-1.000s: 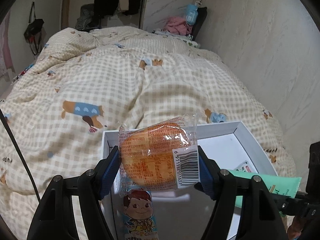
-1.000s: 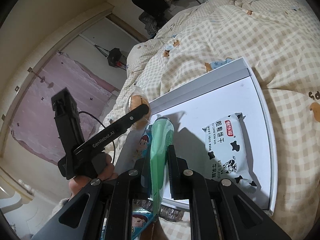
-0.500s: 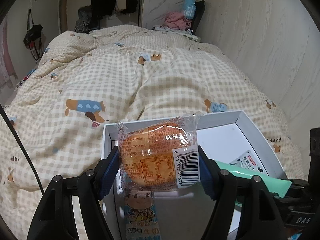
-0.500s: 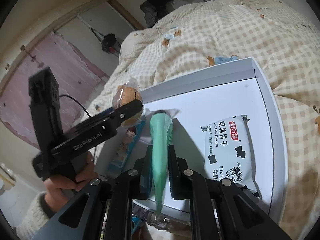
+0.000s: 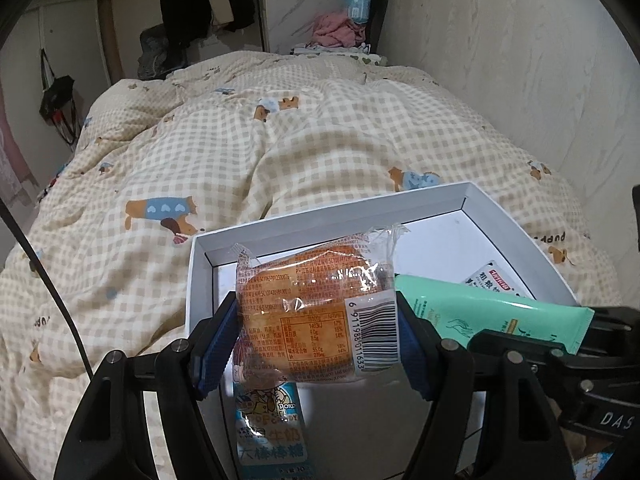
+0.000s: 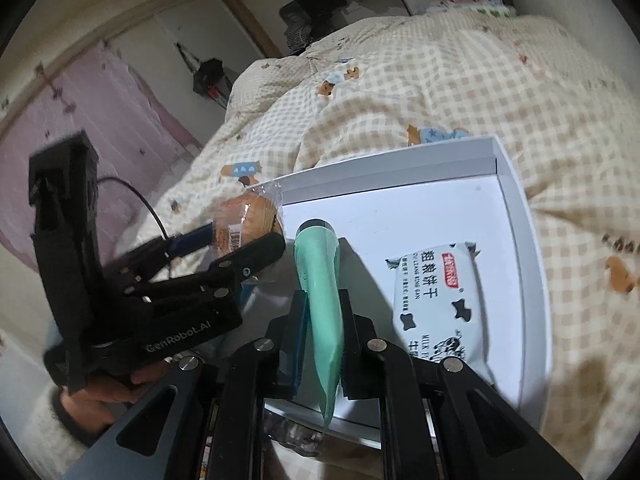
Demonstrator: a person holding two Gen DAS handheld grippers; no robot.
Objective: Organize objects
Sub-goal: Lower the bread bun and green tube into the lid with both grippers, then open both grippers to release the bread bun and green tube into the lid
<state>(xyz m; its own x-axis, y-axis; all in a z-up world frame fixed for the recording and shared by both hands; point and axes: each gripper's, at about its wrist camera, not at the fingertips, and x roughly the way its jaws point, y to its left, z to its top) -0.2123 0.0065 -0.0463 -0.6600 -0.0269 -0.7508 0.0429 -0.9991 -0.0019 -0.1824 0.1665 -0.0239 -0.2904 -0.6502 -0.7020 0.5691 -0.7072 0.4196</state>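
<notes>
Over a white tray [image 5: 516,226] already holding a biscuit pack [image 6: 438,304] and seemingly a candy packet [image 5: 270,432], the left gripper [image 5: 318,328] clamps a wrapped bun [image 5: 316,312] and the right gripper [image 6: 323,340] pinches a green tube [image 6: 320,280]; both await placing.

Dim indoor light, strong fisheye bending at the edges.
Glare glints off the bun wrapper [image 5: 316,312]; the tube [image 6: 320,312] casts a shadow across the white tray [image 6: 516,216]; the right view is motion-blurred.

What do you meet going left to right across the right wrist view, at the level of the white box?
left gripper holding the wrapped bun → green tube in the right gripper → cow-print biscuit pack → white box rim → checked quilt
</notes>
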